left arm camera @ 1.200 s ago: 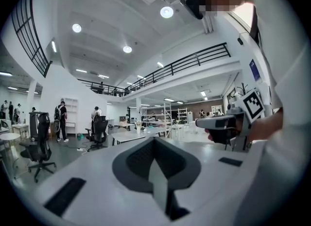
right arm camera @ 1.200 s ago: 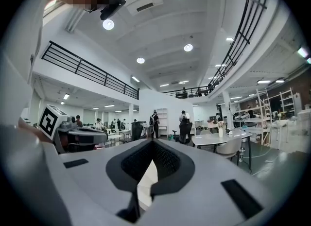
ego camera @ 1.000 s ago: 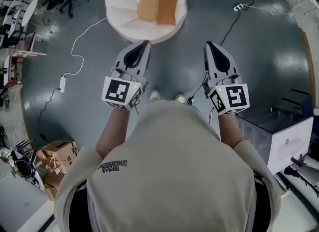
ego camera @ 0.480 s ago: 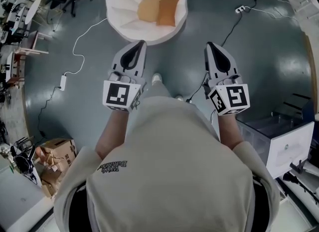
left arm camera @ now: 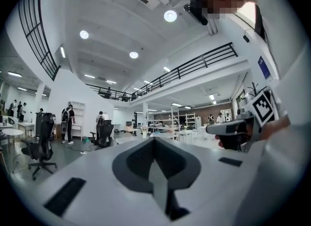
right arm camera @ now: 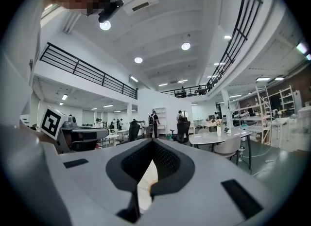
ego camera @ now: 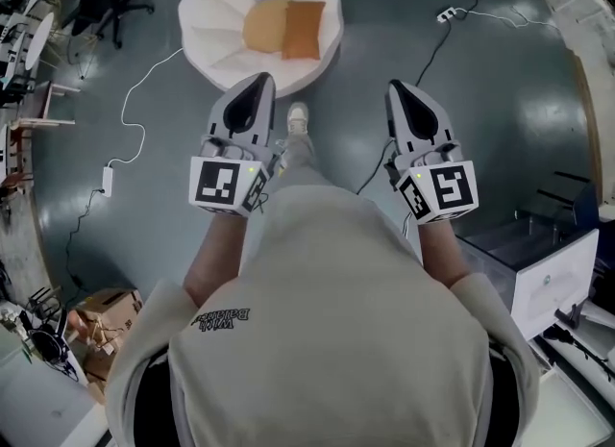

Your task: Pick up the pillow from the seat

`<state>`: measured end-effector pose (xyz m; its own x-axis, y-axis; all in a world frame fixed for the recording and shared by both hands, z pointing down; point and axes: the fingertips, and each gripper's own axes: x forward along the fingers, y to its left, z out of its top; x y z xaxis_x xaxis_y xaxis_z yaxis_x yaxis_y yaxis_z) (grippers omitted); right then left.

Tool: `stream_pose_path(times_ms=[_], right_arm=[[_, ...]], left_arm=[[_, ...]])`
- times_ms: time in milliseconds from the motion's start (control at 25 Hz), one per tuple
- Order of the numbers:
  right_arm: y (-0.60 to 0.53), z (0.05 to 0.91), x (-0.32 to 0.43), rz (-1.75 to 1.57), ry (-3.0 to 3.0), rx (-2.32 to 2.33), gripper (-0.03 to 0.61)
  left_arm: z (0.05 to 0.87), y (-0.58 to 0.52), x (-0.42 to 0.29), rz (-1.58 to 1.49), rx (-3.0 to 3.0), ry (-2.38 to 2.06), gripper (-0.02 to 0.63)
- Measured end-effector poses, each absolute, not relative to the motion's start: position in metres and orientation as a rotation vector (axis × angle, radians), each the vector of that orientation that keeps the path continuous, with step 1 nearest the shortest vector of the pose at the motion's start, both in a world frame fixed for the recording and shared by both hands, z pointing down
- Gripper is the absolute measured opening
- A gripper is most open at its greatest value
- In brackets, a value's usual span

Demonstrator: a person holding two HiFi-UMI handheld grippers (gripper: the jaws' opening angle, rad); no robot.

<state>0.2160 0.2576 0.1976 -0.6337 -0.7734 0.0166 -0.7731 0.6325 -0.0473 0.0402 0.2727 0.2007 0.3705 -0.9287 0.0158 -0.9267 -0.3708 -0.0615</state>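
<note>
An orange square pillow leans against a round tan cushion on a white petal-shaped seat on the floor ahead of me. My left gripper and right gripper are held side by side at waist height, short of the seat and pointing toward it. Both are shut with nothing between the jaws. Each gripper view looks level across the hall, over its own closed jaws; neither shows the pillow. The right gripper shows in the left gripper view, and the left gripper in the right gripper view.
A white cable with a power brick trails across the grey floor at left. A power strip lies at the far right. A white cabinet stands to my right, a cardboard box to my lower left. Office chairs and a table stand further off.
The seat with the pillow has shifted left in the head view. One shoe has stepped forward between the grippers. Both grippers keep their pose and stay shut.
</note>
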Motion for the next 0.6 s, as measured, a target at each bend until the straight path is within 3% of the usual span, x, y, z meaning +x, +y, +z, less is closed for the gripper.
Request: stream_pose_path(times_ms=[600], right_arm=[[0.080, 0.208, 0.144, -0.159, 2.878, -1.382, 0.008]], left_arm=[[0.206, 0.089, -0.009, -0.171, -2.619, 1.669, 0.009]])
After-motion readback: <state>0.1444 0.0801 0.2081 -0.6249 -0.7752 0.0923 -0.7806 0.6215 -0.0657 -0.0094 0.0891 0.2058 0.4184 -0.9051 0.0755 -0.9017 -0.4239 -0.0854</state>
